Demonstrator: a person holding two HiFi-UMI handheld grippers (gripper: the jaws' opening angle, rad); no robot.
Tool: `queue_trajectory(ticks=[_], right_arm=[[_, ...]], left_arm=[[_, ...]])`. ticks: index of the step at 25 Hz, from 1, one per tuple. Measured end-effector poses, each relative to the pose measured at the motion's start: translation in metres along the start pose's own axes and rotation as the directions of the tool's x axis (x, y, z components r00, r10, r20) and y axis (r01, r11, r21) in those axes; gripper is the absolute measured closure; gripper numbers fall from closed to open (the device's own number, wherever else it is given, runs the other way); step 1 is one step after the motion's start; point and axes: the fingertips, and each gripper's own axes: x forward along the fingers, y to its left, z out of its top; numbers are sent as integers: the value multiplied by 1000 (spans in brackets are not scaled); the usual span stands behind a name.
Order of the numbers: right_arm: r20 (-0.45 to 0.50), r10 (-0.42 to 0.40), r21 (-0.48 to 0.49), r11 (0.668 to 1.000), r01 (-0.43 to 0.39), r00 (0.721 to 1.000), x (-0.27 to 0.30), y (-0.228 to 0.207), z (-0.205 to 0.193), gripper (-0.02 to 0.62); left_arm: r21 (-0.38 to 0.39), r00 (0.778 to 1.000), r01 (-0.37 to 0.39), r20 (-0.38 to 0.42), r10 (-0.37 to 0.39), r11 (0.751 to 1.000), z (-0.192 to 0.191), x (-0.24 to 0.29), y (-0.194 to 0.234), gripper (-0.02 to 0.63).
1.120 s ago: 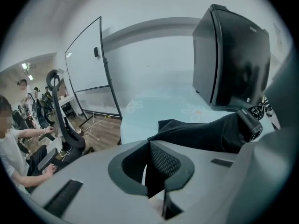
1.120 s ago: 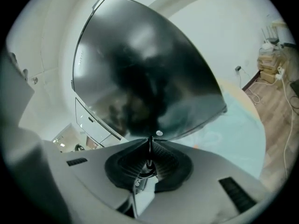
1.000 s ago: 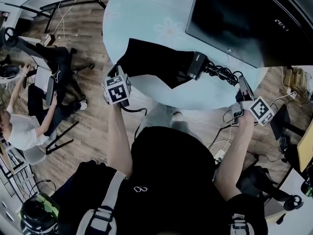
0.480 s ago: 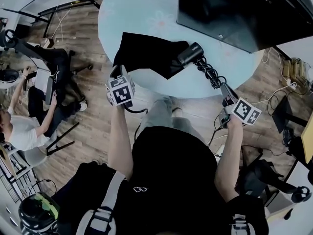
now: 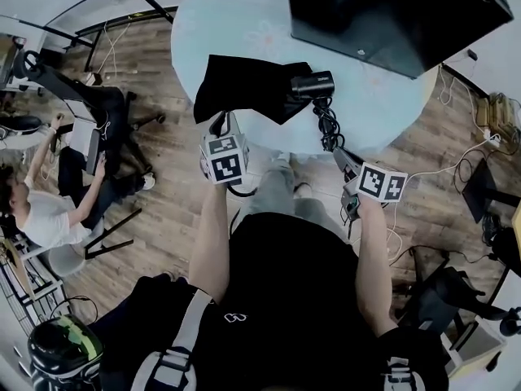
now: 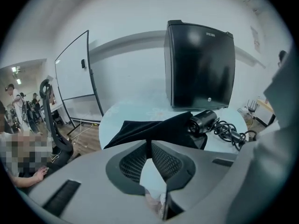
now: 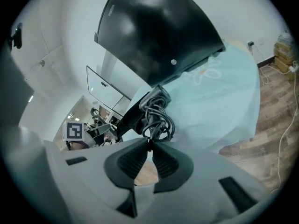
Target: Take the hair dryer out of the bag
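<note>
The hair dryer (image 5: 313, 84) lies on the round pale worktop (image 5: 244, 23), only partly out of the bag (image 5: 244, 88): its barrel end pokes clear of the bag's mouth on your right, while the rest of the body looks to be still under the black fabric. How much is covered is hard to tell. Its cord (image 5: 328, 125) is fully out. It trails in a loose tangle from the barrel across the worktop and over the near edge toward your right gripper (image 7: 150, 143). That gripper's fingers (image 7: 135, 160) are closed on a strand of the cord, with the bundle hanging just beyond the tips. Your left gripper (image 6: 149, 143) sits at the bag's near edge. Its fingers (image 6: 133, 160) are pressed together at the tips and seem to be pinching the fabric there, though the hold on the cloth is thin and hard to confirm. By my reading the job is roughly half done: the mouth is open and the dryer has started out, but the body has yet to slide clear. What is left is to draw the dryer away from the bag while the bag is kept back. Take care, because a pull on the cord alone may drag the bag along with it. A big black box (image 5: 391, 15) stands behind, well apart from both.
</note>
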Motion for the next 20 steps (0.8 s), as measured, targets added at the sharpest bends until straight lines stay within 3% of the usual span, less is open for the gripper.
queue_trajectory(ticks=[3,12,16,20], right_arm=[[-25,21,-5,1000,-22,999,12,9,-7,560],[-48,24,-40,999,-26,999,56,29,-1,554],[-101,-68,-157,986,52,993,69,28,-10,526],[-168,-155,-323,942,94,973,69,29,-19,454]], left_arm=[[15,1000,25,19,-25,1000,5,-5,-17,591],[42,990,127,62,-129,991,25,-5,-51,592],[38,982,168,82,-171,985,36,-4,-64,592],[11,971,217,99,-217,976,44,-5,-78,592]])
